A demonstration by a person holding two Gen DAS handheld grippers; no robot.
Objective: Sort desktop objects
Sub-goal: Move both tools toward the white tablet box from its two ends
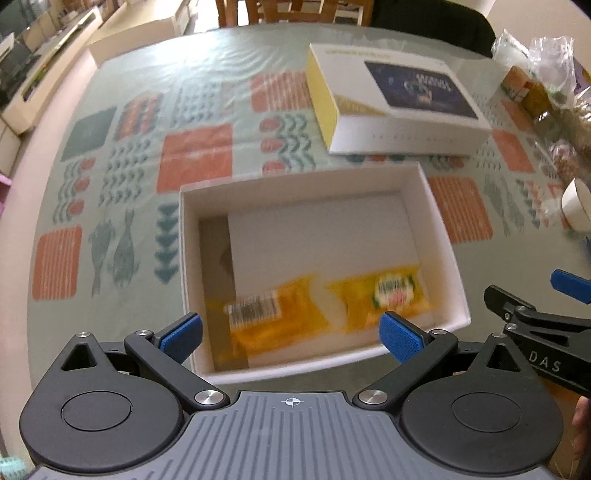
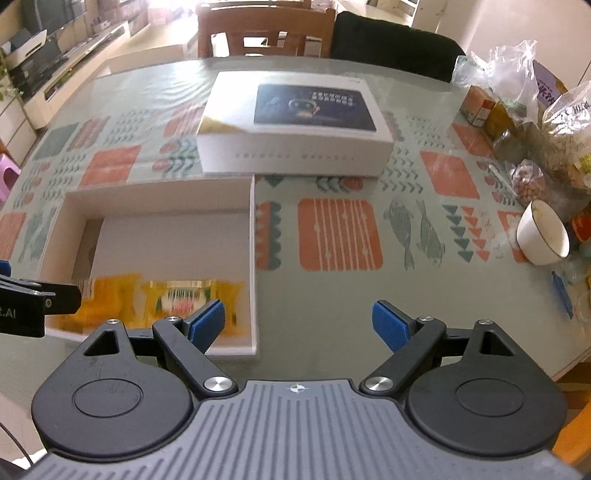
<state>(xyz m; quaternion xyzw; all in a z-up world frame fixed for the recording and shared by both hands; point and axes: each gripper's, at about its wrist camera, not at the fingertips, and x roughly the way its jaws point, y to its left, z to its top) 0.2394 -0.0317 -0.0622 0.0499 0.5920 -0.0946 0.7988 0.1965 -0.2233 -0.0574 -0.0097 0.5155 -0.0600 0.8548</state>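
Observation:
An open white box [image 1: 439, 221] [image 2: 252, 236] sits on the patterned tablecloth. Two yellow packets lie inside along its near wall: one shows a barcode [image 1: 273, 317] [image 2: 99, 299], the other a green and red logo [image 1: 388, 295] [image 2: 188, 295]. My left gripper [image 1: 291, 332] hangs open above the box's near edge, nothing between its blue pads. My right gripper [image 2: 299, 323] is open too, over the tablecloth just right of the box's near right corner. Its fingers [image 1: 569, 286] show at the right edge of the left wrist view.
The box's lid [image 1: 399, 99] [image 2: 295, 125], white with a dark picture, lies behind the box. A white bowl [image 2: 543, 232] [image 1: 576, 203], jars and plastic food bags [image 2: 517, 110] crowd the right side. Wooden chairs [image 2: 258, 33] stand at the far edge.

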